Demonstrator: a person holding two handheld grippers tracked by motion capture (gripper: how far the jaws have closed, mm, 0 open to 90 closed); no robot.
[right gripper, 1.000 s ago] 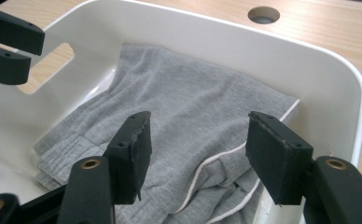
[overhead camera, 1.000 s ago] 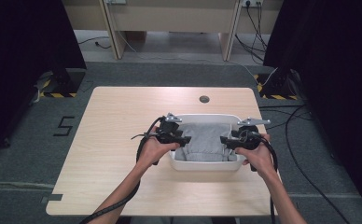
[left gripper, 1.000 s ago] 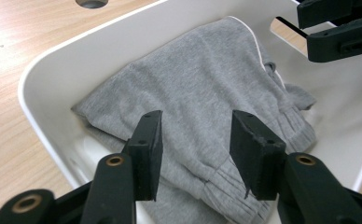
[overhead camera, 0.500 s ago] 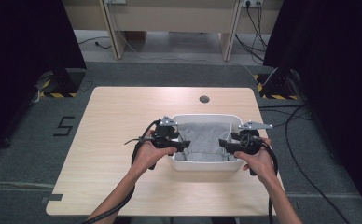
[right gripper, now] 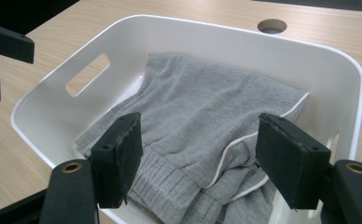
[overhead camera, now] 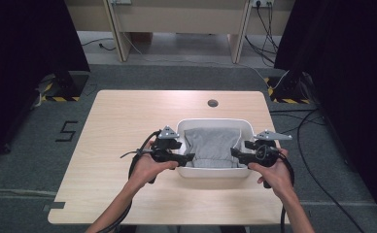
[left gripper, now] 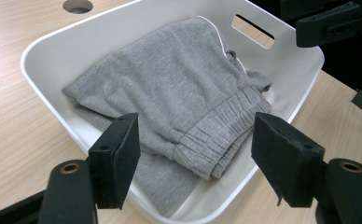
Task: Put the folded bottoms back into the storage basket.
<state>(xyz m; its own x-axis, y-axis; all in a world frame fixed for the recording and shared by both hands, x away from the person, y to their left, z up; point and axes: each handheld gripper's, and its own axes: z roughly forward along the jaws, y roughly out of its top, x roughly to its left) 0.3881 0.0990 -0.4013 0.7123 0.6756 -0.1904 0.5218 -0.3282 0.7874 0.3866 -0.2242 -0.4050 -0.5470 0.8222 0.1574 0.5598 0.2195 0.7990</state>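
Folded grey sweatpants (overhead camera: 212,147) lie inside the white basket (overhead camera: 214,172), and with the left gripper (overhead camera: 188,158) and right gripper (overhead camera: 235,153) just opening wide, empty, beside its rim, a careless withdrawal could nudge the basket.

Both claws have let go of the folded grey garment (left gripper: 188,98) and drawn back toward the person. The left claw (overhead camera: 189,158) and right claw (overhead camera: 235,154) have just been opening; the cloth now lies ahead of them, untouched.
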